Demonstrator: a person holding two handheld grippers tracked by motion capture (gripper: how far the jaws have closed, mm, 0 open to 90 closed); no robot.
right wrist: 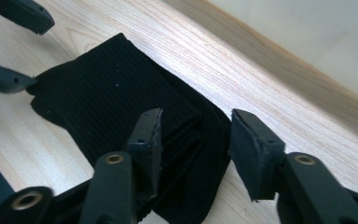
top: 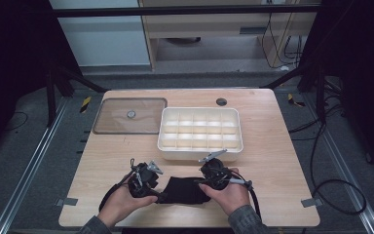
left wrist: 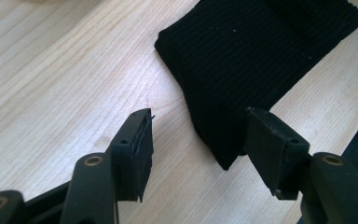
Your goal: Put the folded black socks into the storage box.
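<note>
L gripper (left wrist: 196,135) jaws apart, corner of folded black ribbed knit cloth (left wrist: 256,56) between, ungripped. R gripper (right wrist: 195,140) jaws apart over its folded end.

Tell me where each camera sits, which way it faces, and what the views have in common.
High view: above the person's side, looking forward and down on the table; forearms, left gripper, right gripper, white tray.
Left gripper view: on the left gripper, looking along its parted jaws at the black cloth.
Right gripper view: on the right gripper, jaws astride the cloth's folded end.
All share the cloth and tabletop.
</note>
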